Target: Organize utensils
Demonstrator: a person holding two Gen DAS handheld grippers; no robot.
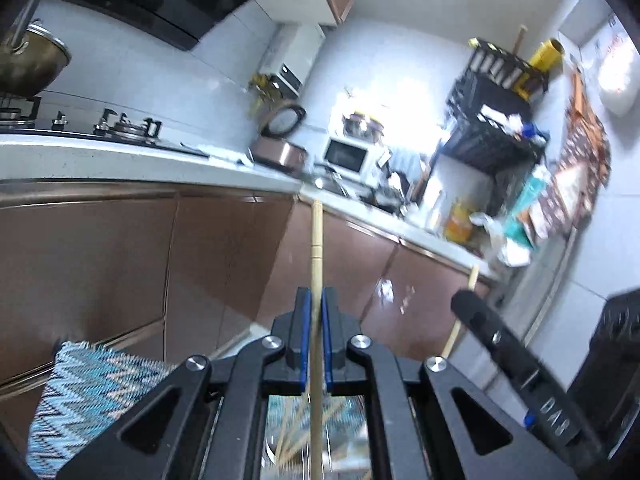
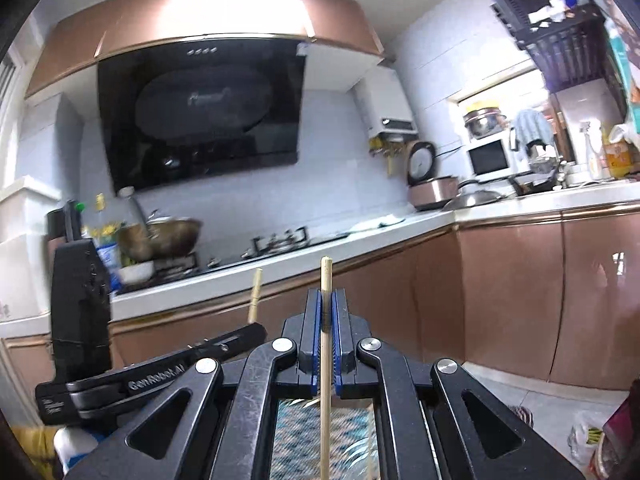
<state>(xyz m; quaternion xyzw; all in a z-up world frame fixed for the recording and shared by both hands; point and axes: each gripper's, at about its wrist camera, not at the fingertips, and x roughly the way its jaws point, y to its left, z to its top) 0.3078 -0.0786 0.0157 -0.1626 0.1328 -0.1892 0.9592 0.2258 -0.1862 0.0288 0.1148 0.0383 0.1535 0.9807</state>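
Left wrist view first: your left gripper [image 1: 315, 304] has its blue pads [image 1: 306, 336] pinched nearly together on a chopstick [image 1: 317, 248] — the pale wooden stick runs straight up out of the jaws and ahead toward the brown cabinet doors [image 1: 120, 256], and its lower end carries on down below the jaws. Under the claw you've got more chopsticks [image 1: 288, 446] fanned out, blurred, over a blue zigzag woven mat [image 1: 80, 392]. Off to the claw's right, your other gripper's black finger [image 1: 500, 344] pokes in with a second stick [image 1: 460, 320] beside it.

Right wrist view now — your right gripper [image 2: 327, 312] is clamped just as tight on its own chopstick [image 2: 326, 360], which stands upright between the blue pads [image 2: 317, 344] and sticks up a little past the fingertips. The same zigzag mat [image 2: 304, 432] shows beneath the claw. To its left sits your left gripper [image 2: 160, 376], side on, with its stick [image 2: 255, 296] rising above it. Well ahead of both claws are the white counter [image 2: 400, 228], the stove [image 2: 276, 244] and the black range hood [image 2: 200, 120].
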